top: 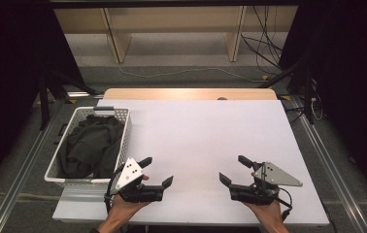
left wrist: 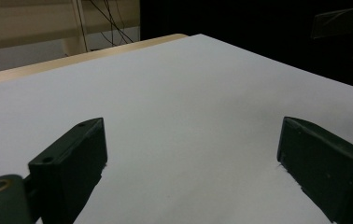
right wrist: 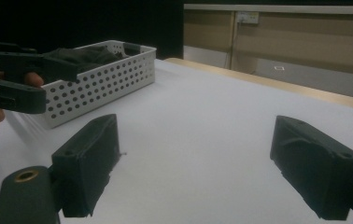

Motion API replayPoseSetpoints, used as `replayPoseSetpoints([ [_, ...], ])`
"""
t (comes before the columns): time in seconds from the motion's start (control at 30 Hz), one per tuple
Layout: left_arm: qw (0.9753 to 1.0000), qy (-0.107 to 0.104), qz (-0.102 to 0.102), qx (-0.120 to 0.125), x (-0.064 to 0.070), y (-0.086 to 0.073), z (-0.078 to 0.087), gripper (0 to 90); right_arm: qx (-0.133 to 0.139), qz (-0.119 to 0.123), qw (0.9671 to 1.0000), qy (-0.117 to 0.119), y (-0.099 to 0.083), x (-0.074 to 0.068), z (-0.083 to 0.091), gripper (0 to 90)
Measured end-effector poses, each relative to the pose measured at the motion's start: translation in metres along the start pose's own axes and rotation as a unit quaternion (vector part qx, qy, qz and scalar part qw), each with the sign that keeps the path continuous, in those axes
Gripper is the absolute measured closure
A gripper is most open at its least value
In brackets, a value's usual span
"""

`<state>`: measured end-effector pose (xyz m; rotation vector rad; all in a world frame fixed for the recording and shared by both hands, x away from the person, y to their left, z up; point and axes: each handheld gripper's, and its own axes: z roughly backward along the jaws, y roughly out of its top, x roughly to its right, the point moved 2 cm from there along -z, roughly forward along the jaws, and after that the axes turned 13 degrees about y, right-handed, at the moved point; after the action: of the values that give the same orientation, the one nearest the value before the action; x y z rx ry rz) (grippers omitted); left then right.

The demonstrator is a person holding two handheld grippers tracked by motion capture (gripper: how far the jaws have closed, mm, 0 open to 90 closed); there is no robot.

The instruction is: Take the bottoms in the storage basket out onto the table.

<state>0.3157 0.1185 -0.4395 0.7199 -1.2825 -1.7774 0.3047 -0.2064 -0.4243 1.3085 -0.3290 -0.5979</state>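
Both grippers rest low over the white table cover (top: 201, 131) near its front edge, each held by a hand coming in from the bottom. My left gripper (top: 156, 171) is open, jaws wide apart with nothing between them (left wrist: 191, 149). My right gripper (top: 234, 169) is also open and empty (right wrist: 198, 154). The two point inward toward each other, a short gap apart. The left gripper (right wrist: 16, 79) appears at the left edge of the right gripper view, and the right gripper (left wrist: 347, 23) at the top right of the left gripper view.
A white perforated basket (top: 123, 133) holding dark crumpled clothes (top: 91, 143) stands at the table's left side, just beyond the left gripper; it also appears as the basket (right wrist: 104, 79) in the right gripper view. A wooden edge (top: 191, 93) runs along the far side. Cables lie on the floor behind.
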Motion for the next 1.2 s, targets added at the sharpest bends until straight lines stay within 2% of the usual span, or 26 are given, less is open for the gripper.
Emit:
replayPoseSetpoints([
  [0.47,0.9999,0.009,0.01,0.001,-0.005,0.003,-0.005,8.0,0.002,0.002,1.0,-0.005,0.0,0.0,0.002,16.7],
  [0.6,0.9993,0.015,0.034,0.001,-0.004,0.012,-0.006,8.0,0.004,0.015,0.9998,-0.012,0.001,-0.001,0.002,16.7],
  [0.7,0.9995,0.018,0.027,0.003,-0.003,0.02,-0.007,7.7,0.004,0.016,0.9998,-0.013,0.002,-0.002,0.002,16.8],
  [0.8,0.9992,0.028,0.03,0.002,-0.003,0.026,-0.011,7.7,0.003,0.017,0.9998,-0.013,0.001,-0.002,0.001,16.9],
  [0.9,0.9989,0.04,0.022,-0.013,-0.005,0.032,-0.018,7.8,-0.001,0.014,0.9998,-0.014,0.0,-0.001,0.0,17.1],
  [1.03,0.9977,0.051,0.037,-0.026,-0.013,0.043,-0.022,7.9,-0.002,0.016,0.9998,-0.013,0.0,-0.001,0.0,17.1],
  [1.07,0.9972,0.05,0.039,-0.04,-0.015,0.046,-0.024,7.8,-0.002,0.015,0.9998,-0.013,0.0,-0.001,-0.001,17.1],
  [1.13,0.9938,0.055,0.045,-0.086,-0.019,0.055,-0.03,6.9,-0.008,0.012,0.9999,-0.009,-0.001,0.0,-0.002,17.1],
  [1.17,0.9924,0.054,0.049,-0.098,-0.02,0.06,-0.032,6.8,-0.008,0.01,0.9999,-0.008,-0.001,0.0,-0.002,17.1],
  [1.2,0.9924,0.053,0.048,-0.1,-0.021,0.064,-0.033,6.8,-0.007,0.009,0.9999,-0.006,-0.001,0.0,-0.003,17.1],
])
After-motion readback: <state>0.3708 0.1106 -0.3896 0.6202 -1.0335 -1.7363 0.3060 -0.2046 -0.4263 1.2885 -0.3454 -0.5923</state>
